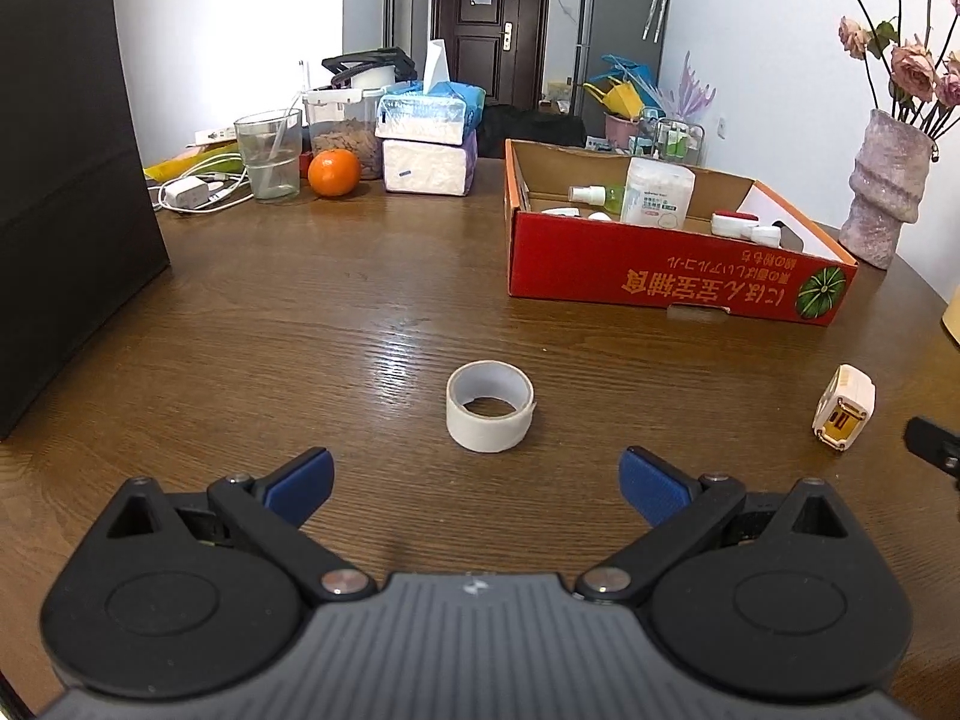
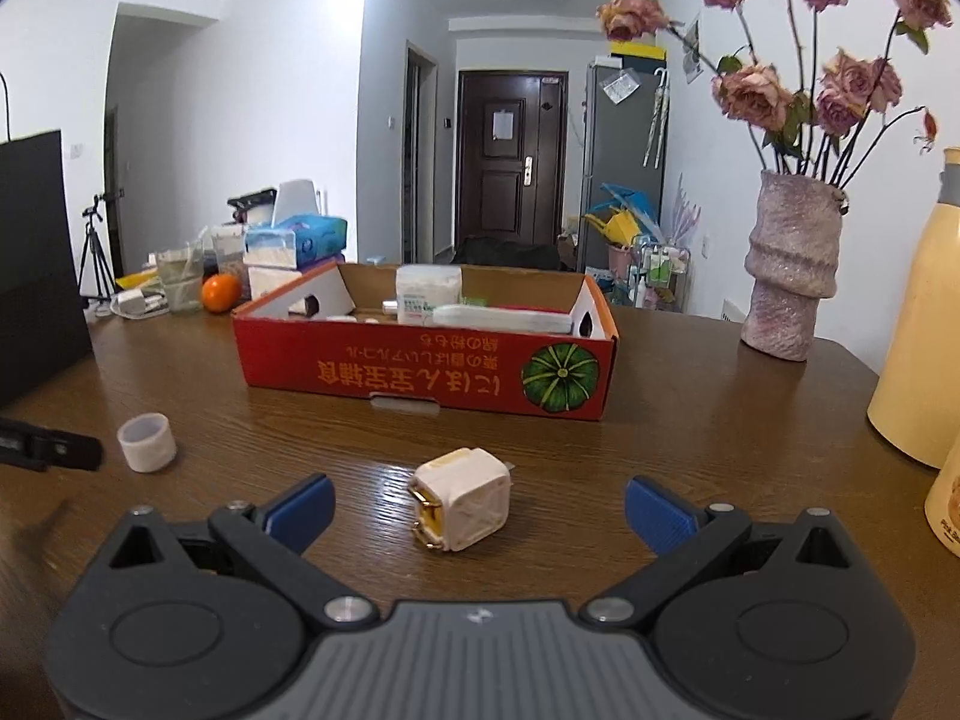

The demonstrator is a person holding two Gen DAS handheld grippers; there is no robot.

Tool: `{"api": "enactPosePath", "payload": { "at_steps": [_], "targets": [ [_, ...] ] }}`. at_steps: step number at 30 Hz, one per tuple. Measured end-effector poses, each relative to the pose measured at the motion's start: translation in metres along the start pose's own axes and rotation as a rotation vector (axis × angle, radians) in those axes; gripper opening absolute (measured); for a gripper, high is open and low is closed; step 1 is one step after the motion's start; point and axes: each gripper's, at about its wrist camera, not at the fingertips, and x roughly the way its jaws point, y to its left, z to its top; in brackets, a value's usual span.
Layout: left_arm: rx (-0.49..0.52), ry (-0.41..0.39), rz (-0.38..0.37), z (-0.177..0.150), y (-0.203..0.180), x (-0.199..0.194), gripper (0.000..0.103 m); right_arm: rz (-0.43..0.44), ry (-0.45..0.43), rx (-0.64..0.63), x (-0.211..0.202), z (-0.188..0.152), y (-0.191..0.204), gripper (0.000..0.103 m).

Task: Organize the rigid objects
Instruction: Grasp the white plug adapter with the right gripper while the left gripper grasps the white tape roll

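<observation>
A white tape roll (image 1: pixel 489 406) stands on the wooden table (image 1: pixel 360 312) just ahead of my left gripper (image 1: pixel 477 480), which is open and empty. It also shows in the right wrist view (image 2: pixel 147 433) at the left. A white and gold charger cube (image 2: pixel 462 498) lies between the open jaws of my right gripper (image 2: pixel 479 513), not touched. The cube also shows in the left wrist view (image 1: pixel 843 407) at the right. A red cardboard box (image 1: pixel 672 276) holding several white bottles and small items sits beyond; it also shows in the right wrist view (image 2: pixel 420 366).
A pink vase (image 2: pixel 789 270) with dried roses stands right of the box. A cream thermos (image 2: pixel 921 324) is at the far right. An orange (image 1: pixel 333 172), a glass (image 1: pixel 268 156), tissue packs (image 1: pixel 429 147) and cables sit at the back left. A black panel (image 1: pixel 66 180) stands at the left.
</observation>
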Motion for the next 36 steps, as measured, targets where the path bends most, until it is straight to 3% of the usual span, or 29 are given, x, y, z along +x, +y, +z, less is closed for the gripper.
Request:
{"api": "enactPosePath", "payload": {
  "at_steps": [10, 19, 22, 27, 36],
  "targets": [
    [-0.008, -0.002, 0.031, 0.001, 0.003, -0.003, 0.103, 0.073, 0.093, -0.085, 0.049, -0.001, -0.005, 0.100],
    [-0.014, 0.002, 0.056, 0.000, 0.009, -0.001, 0.103, 0.131, 0.124, -0.035, 0.090, 0.002, -0.017, 0.092],
    [-0.019, 0.005, 0.052, 0.001, 0.009, 0.001, 0.103, 0.145, 0.141, -0.038, 0.097, 0.003, -0.017, 0.082],
    [-0.011, 0.016, 0.050, -0.001, 0.006, 0.006, 0.103, 0.166, 0.164, -0.042, 0.100, 0.003, -0.017, 0.051],
    [0.010, 0.023, 0.046, 0.007, 0.000, 0.016, 0.103, 0.143, 0.111, -0.002, 0.086, 0.000, -0.014, 0.050]
  ]
}}
